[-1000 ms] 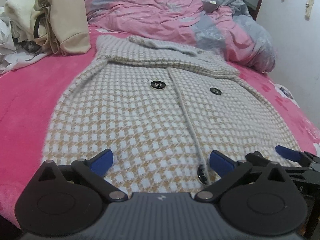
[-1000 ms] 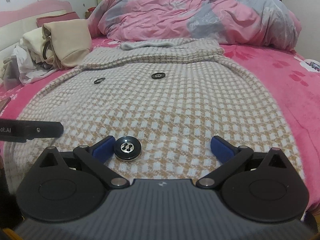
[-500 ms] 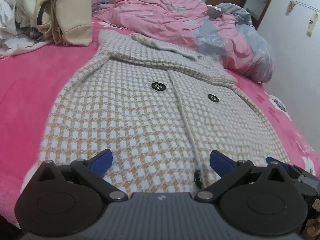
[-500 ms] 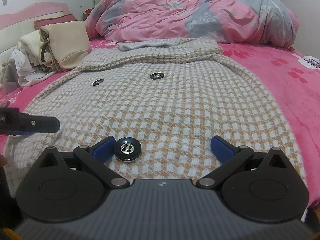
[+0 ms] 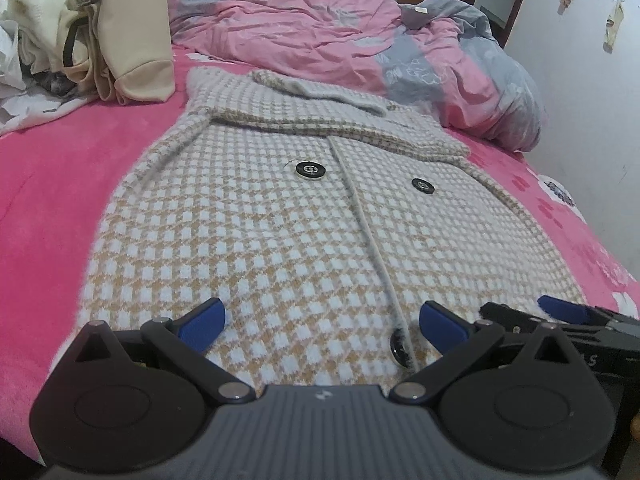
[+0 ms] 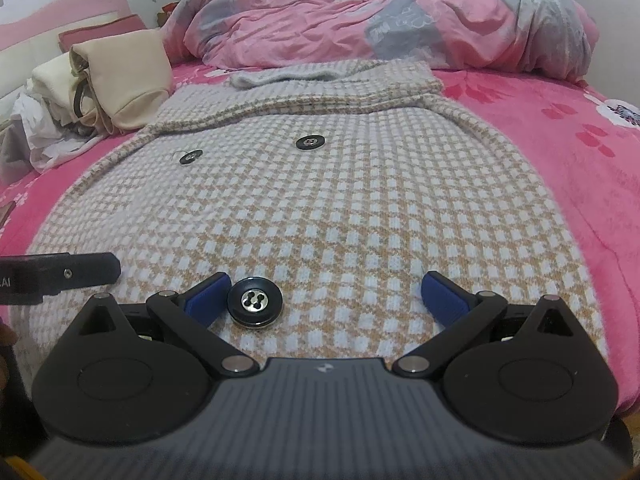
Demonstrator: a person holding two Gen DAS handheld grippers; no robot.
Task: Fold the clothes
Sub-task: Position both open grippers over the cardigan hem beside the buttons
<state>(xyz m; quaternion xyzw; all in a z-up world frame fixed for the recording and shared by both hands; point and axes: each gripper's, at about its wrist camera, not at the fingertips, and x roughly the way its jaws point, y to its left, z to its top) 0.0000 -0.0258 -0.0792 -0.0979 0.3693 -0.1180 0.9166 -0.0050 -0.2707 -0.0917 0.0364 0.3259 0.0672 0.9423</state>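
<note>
A checked coat (image 5: 280,220) in tan, white and pale grey lies spread flat and face up on the bed (image 5: 60,168), its hem toward both cameras and its collar (image 5: 320,92) at the far end. The sleeves appear folded across the upper chest as a band below the collar. The front edge runs down the middle of the garment as a narrow raised seam. Two black buttons (image 5: 310,169) sit side by side on the upper chest, one either side of that seam, and a third black button (image 6: 255,300) lies near the hem.

The left claw (image 5: 322,320) hangs low over the hem with its blue-padded fingers (image 5: 202,320) spread wide, nothing between them; the seam and the edge of the lower button fall just inside its right finger. The right claw (image 6: 326,296) is likewise spread wide and empty above the hem, with the lower button just beside its left finger pad. Each claw shows at the edge of the other's view, the two side by side along the hem.

The bed is covered with a bright pink fleece sheet printed with flowers. Beyond the collar a rumpled pink and grey duvet (image 6: 380,12) is heaped up. To the left of the coat's shoulder lies a beige handbag (image 5: 132,40) resting against a pile of pale clothes (image 6: 48,92). A white wall (image 5: 592,80) stands to the right of the bed.
</note>
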